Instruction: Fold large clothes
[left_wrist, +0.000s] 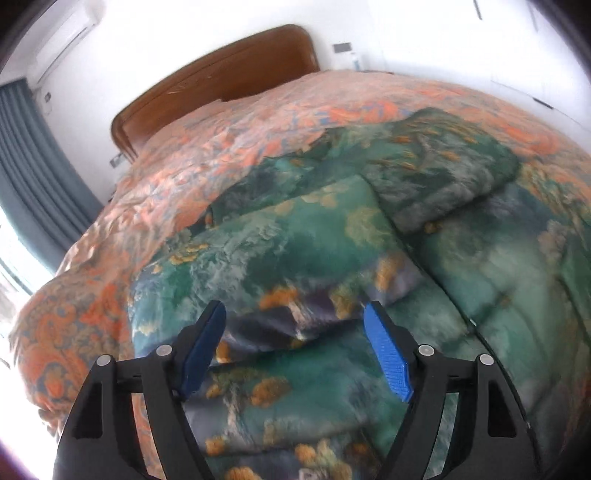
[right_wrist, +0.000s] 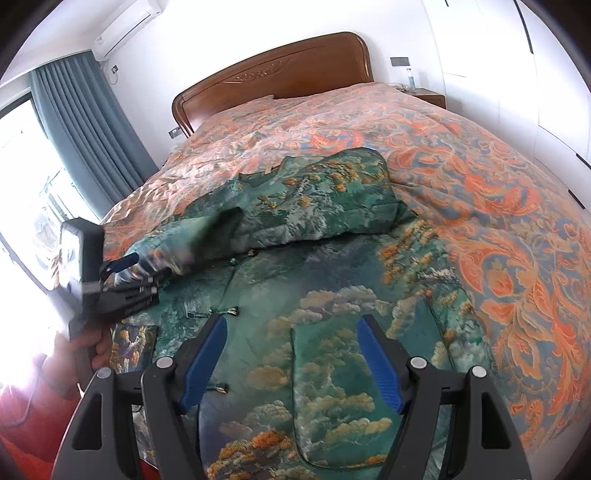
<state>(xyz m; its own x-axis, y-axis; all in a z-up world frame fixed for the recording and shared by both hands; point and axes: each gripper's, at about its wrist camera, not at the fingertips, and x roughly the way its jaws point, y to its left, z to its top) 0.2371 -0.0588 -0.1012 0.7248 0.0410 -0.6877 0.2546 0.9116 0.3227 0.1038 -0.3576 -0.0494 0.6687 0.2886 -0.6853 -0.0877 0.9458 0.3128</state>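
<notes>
Left wrist view: the left gripper (left_wrist: 295, 325) has its fingers (left_wrist: 386, 354) spread, nothing pinched; they hang over the green printed garment (left_wrist: 295, 251). A sleeve lies folded across the body just ahead of the fingers, its cuff end near the right one. A second folded sleeve sits farther ahead to the right. Beyond and left of the fingers is bare orange bedspread (left_wrist: 184, 162), then the wooden headboard (left_wrist: 221, 74).

Right wrist view: the right gripper (right_wrist: 291, 343) has its fingers spread and empty above the garment's front, a patch pocket (right_wrist: 332, 387) between them. The garment's long axis runs from the fingers toward the headboard. Left of the fingers the left gripper sits at the folded sleeve. Open bedspread lies right; a curtain (right_wrist: 85, 129) hangs far left.
</notes>
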